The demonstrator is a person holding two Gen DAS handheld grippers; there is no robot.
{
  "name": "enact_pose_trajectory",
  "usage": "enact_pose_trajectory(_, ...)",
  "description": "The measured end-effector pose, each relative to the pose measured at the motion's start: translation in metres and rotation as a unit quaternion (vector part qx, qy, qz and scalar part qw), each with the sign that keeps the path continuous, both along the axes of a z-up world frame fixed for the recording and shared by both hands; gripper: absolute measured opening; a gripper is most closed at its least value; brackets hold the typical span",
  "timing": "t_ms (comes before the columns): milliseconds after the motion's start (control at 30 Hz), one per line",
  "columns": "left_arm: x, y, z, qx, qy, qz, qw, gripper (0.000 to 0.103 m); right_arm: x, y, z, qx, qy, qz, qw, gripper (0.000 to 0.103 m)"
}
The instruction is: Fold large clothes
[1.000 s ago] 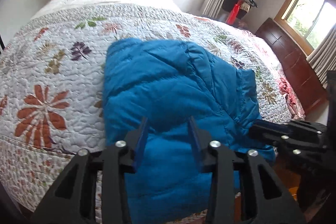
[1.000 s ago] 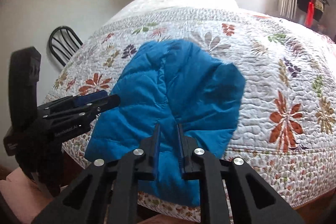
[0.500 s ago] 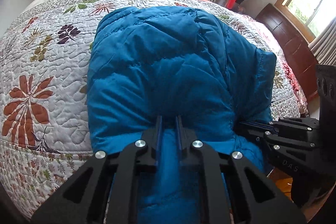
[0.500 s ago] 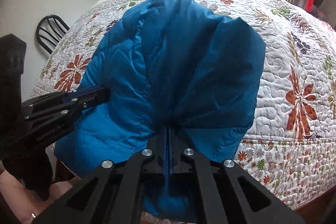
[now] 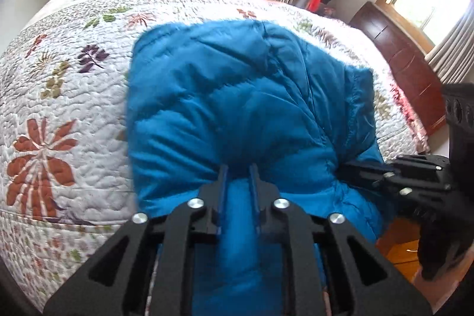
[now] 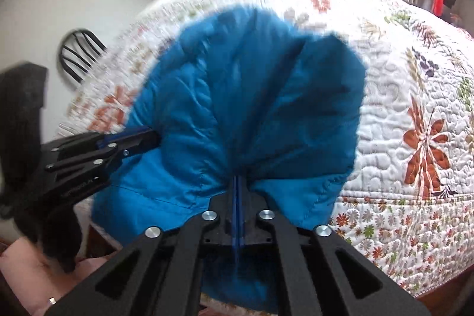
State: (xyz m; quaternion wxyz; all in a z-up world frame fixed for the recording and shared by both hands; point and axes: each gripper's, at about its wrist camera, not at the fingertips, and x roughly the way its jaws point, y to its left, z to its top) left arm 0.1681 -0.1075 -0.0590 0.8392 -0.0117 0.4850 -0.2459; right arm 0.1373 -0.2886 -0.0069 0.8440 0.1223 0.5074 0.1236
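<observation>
Now the left gripper [image 5: 238, 168] is pinching a thick bunch of the blue puffer jacket [image 5: 237, 96] between jaws that stand a little way apart; they were clamped almost together half a second ago and have just been opening again, yet the padded fabric is still filling the gap and the pads are pressing into it on both sides. The right gripper [image 6: 238, 181] is holding its own pinch of the jacket's near edge with jaws nearly together, only a thin ridge of cloth showing between them.

Moving outward, the jacket is bulging up from both pinches into a rounded hump, its far part resting on the floral quilt [image 5: 59, 96] of the bed while the near hem is hanging over the mattress edge below the grippers. A second ago both grippers were standing open over a jacket lying flatter; since then they have closed on it and the cloth is gathering and lifting toward the cameras.

That suggests the grasping step is done and the fold itself is starting: the held edge is probably about to be carried over the rest of the garment. The left grip, loosening slightly on slippery padded fabric, looks like the one that could slide.
</observation>
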Motion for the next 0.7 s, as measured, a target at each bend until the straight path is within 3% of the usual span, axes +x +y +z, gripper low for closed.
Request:
enact_pose_trajectory(33,0.002,0.006,0.004,-0.004,-0.002,0.005,1.0,0.042,-0.004,-0.007,0.008,0.013,-0.01,-0.006,1.0,0.011)
enact_pose_trajectory(67,0.006,0.018,0.007,-0.013,-0.004,0.011,0.9999,0.049,-0.006,-0.013,0.012,0.021,-0.014,-0.011,1.0,0.016)
enact_pose_trajectory(133,0.013,0.03,0.009,-0.015,-0.005,0.019,0.9997,0.055,-0.008,-0.023,0.018,0.011,-0.023,-0.026,0.999,0.045)
enact_pose_trajectory(200,0.024,0.044,0.003,-0.023,0.01,0.03,0.9992,0.062,-0.005,-0.032,0.014,0.008,-0.015,-0.04,0.999,0.056)
enact_pose_trajectory(367,0.04,0.058,-0.024,-0.057,0.063,0.033,0.9958,0.067,0.008,-0.056,-0.014,0.077,0.019,-0.05,0.996,0.06)
enact_pose_trajectory(433,0.04,0.057,-0.029,-0.066,0.066,0.027,0.9953,0.071,0.011,-0.06,-0.024,0.095,0.028,-0.051,0.994,0.069)
enact_pose_trajectory(600,0.036,0.045,-0.033,-0.055,0.052,0.004,0.9971,0.077,0.013,-0.063,-0.043,0.134,0.037,-0.04,0.989,0.073)
enact_pose_trajectory(700,0.036,0.039,-0.035,-0.047,0.045,-0.003,0.9979,0.081,0.017,-0.06,-0.054,0.143,0.045,-0.038,0.988,0.081)
